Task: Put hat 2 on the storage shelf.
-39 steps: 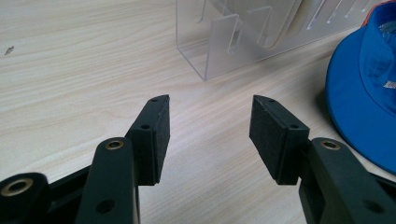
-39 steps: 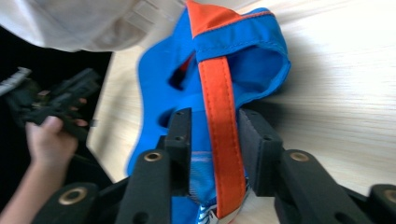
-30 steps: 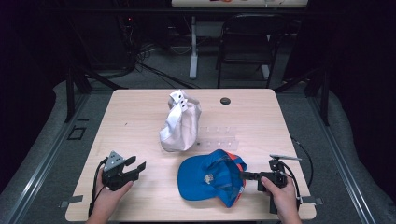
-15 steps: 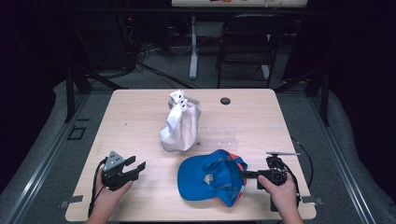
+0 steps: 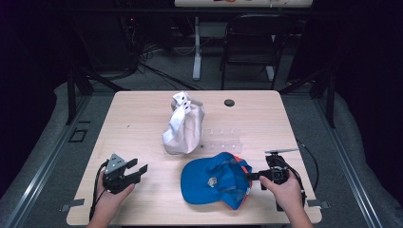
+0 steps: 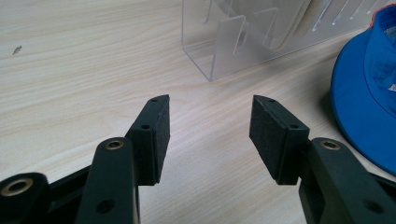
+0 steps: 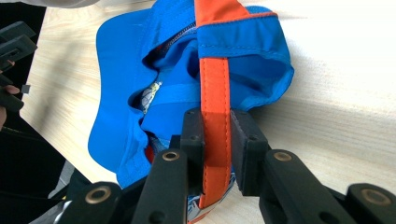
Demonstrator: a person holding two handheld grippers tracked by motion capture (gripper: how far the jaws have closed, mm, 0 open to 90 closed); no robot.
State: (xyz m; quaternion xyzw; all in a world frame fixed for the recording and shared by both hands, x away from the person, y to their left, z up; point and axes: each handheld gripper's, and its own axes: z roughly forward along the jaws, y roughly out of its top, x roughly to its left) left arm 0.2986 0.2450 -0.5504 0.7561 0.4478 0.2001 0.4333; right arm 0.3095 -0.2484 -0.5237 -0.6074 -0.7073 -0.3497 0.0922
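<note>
On the wooden table [image 5: 142, 118] we count two caps, one clear acrylic stand, one small dark disc and two hand-held grippers. The blue cap [image 5: 214, 179] lies at the near right of the table, just in front of the stand and well apart from the white cap [image 5: 183, 126], which sits propped toward the middle. We see the blue cap as bright blue cloth with an orange strap [image 7: 214, 84] running across its back opening, a curved brim turned toward the near left, and a small emblem on the crown. The right gripper [image 7: 215, 140] pinches this orange strap between its two pads, its jaws drawn in on the band, at the cap's right edge. The left gripper [image 6: 209, 133] rests at the near left, jaws spread with only bare tabletop between them. In the left gripper view we find the clear acrylic stand [image 6: 243, 42] cut off by the upper edge, and the blue cap cropped at the right. The stand is faint and hard to trace from the high view [image 5: 223, 140]. The small dark disc [image 5: 229, 102] near the far edge is too small to identify, and the emblem's design cannot be read
</note>
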